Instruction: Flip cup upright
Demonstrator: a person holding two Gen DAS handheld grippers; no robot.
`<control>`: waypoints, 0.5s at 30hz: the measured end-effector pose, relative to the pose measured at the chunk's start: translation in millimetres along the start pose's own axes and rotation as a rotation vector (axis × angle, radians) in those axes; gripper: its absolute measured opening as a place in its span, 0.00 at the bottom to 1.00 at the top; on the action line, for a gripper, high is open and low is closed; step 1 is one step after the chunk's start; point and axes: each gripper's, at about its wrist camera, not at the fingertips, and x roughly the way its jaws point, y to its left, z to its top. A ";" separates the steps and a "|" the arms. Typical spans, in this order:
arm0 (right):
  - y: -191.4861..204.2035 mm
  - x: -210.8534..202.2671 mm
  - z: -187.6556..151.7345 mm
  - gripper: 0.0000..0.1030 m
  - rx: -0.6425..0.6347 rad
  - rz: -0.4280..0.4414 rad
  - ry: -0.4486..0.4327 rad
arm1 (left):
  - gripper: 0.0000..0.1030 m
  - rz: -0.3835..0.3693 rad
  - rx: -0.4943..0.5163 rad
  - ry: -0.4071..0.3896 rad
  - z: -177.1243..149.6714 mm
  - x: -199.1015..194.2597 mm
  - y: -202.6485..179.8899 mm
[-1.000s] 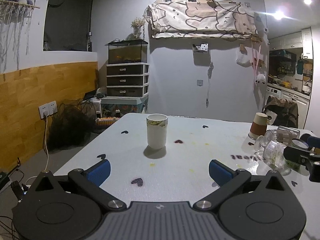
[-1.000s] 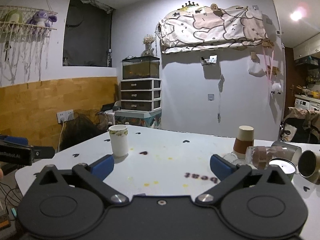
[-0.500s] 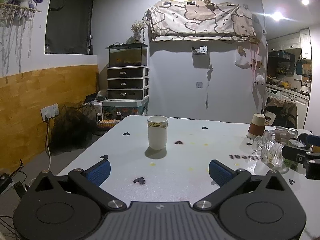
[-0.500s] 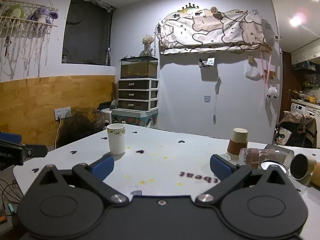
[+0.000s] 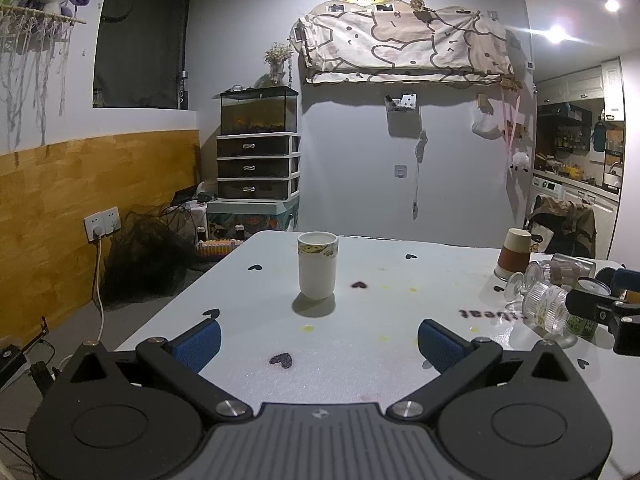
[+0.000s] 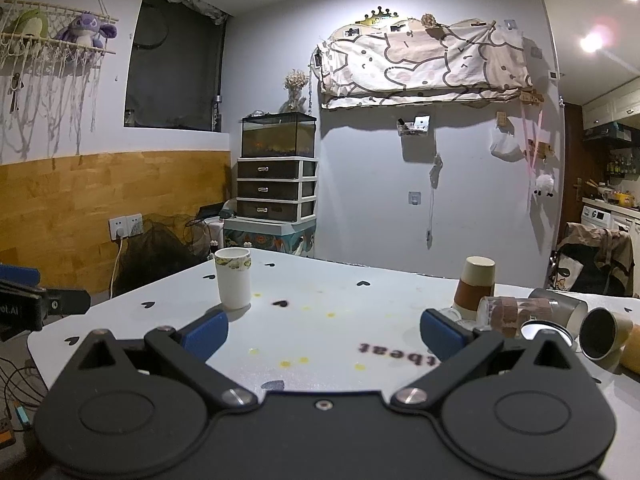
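Note:
A white cup [image 5: 317,265] with a patterned band at the rim stands upright on the white table [image 5: 360,320], mouth up; it also shows in the right wrist view [image 6: 233,277]. My left gripper [image 5: 319,340] is open and empty, pulled back from the cup near the table's front edge. My right gripper [image 6: 323,330] is open and empty, to the right of the cup and apart from it. The right gripper's fingers [image 5: 600,304] show at the right edge of the left wrist view.
At the table's right stand an upside-down brown-and-cream paper cup [image 6: 476,286], a glass jar on its side [image 6: 508,312], a metal cup on its side [image 6: 604,332] and a clear goblet [image 5: 536,300]. The table's left edge drops to the floor with cables.
Both grippers have drawn back a little from the table and risen slightly. The cup has not moved.

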 end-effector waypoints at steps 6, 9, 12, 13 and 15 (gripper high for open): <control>0.5 -0.4 1.0 1.00 -0.001 0.002 0.001 | 1.00 0.002 0.000 0.003 -0.5 -1.1 1.5; 1.5 -0.9 2.1 1.00 -0.002 0.003 0.001 | 1.00 0.003 -0.001 0.005 -0.5 -2.4 3.3; 1.6 -0.9 2.0 1.00 -0.001 0.002 0.001 | 1.00 0.001 -0.003 0.006 -0.7 -3.3 3.9; 1.8 -0.9 2.5 1.00 -0.001 0.002 0.000 | 1.00 0.002 -0.002 0.005 -0.5 -2.5 3.3; 1.7 -0.8 2.3 1.00 -0.001 0.002 0.001 | 1.00 0.002 -0.002 0.006 -0.6 -2.7 3.2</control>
